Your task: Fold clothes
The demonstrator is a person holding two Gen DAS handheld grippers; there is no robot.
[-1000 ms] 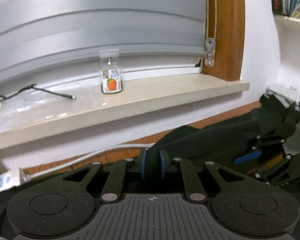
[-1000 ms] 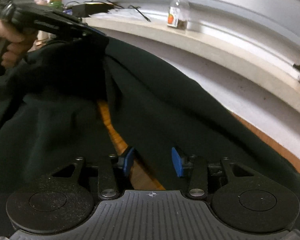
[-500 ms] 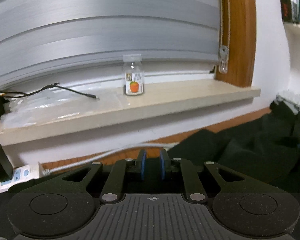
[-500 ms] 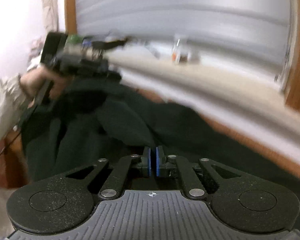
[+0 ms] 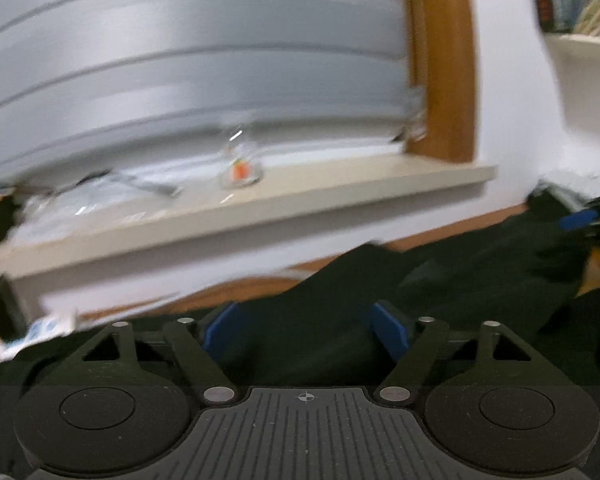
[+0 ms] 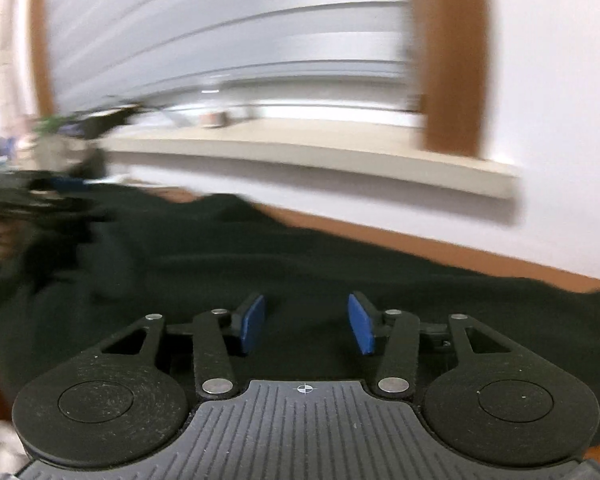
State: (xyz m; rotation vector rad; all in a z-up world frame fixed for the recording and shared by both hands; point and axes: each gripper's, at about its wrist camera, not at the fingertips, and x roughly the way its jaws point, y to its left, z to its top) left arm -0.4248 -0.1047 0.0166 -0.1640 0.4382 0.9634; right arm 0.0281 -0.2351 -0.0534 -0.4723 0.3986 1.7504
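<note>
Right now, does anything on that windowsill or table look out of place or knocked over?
Nothing is clearly wrong. The small bottle stands on the windowsill, blurred but apparently upright. The dark garment lies rumpled on the table, not yet folded.

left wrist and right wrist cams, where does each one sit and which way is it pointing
Left wrist: sits on the left gripper, looking along its open fingers over the dark garment toward the windowsill; the right gripper shows at far right.
Right wrist: sits on the right gripper, fingers open over the garment, facing the sill; the left gripper and its hand, blurred, show at left.
Shared: garment, sill, blind, small bottle and wooden frame.
</note>
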